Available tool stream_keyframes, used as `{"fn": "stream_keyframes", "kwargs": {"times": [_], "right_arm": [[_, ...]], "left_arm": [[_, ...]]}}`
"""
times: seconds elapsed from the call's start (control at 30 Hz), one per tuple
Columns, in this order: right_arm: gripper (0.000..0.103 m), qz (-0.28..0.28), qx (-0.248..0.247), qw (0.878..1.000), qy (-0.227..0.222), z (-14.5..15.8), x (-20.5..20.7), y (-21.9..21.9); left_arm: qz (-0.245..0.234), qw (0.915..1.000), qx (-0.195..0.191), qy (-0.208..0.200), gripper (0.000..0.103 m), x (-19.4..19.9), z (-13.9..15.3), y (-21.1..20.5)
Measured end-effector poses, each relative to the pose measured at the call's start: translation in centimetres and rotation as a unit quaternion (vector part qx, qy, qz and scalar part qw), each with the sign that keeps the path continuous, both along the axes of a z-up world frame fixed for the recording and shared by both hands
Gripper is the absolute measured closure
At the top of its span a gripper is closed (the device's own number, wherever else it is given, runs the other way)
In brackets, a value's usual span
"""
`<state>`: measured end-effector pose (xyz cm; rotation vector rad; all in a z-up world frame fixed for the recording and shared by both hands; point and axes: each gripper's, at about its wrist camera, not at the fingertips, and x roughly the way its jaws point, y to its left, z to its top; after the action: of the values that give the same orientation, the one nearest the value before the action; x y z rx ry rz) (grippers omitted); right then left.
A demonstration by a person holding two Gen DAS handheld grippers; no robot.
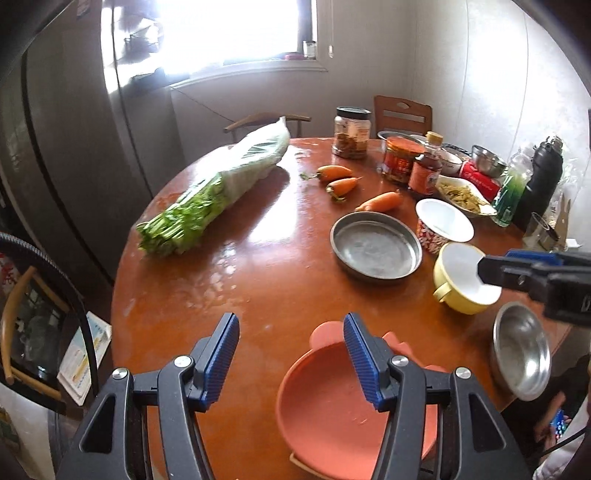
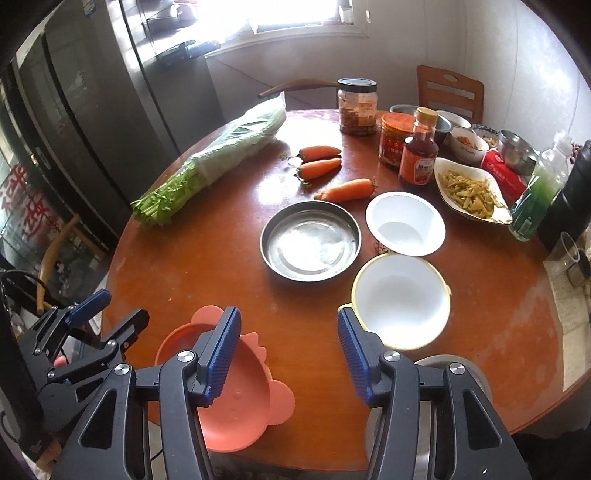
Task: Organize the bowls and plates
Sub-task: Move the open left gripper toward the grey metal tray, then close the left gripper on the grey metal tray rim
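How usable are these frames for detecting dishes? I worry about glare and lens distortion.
Left wrist view: window blown out, glare streaks on the table, edges bent by fisheye. Right wrist view: metal pan and yellow bowl show bright reflections, yet outlines stay sharp.

Pink plate (image 2: 236,387), steel pan (image 2: 310,240), yellow bowl (image 2: 402,299) upright, apart.

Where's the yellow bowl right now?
Right wrist view: the yellow bowl sits right of centre, between the white bowl behind it and the right gripper.
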<state>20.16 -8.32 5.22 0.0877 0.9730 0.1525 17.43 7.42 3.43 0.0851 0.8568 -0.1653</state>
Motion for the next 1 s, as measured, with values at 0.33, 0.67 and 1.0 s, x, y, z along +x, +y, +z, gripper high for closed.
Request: {"fn": "stream_keyframes", "kwargs": {"times": [0.33, 0.67, 1.0], "right_arm": [[0.047, -0.015, -0.011, 1.000, 0.005, 0.1, 3.4, -1.4], [0.047, 0.005, -0.010, 0.999, 0.050, -2.4, 8.5, -1.5], [0.047, -0.003, -0.004, 0.996, 0.086, -5.3, 12.1, -2.8]], "left_arm": [[0.002, 0.9995, 0.020, 0.022, 0.044, 6.0, 0.7, -2.7], [-0.008, 0.9972, 0.013, 0.074, 0.044, 11.6, -1.4, -4.9], [-0.020, 0.9931, 0.037, 0.110, 0.044, 15.5, -4.5, -6.7]]}}
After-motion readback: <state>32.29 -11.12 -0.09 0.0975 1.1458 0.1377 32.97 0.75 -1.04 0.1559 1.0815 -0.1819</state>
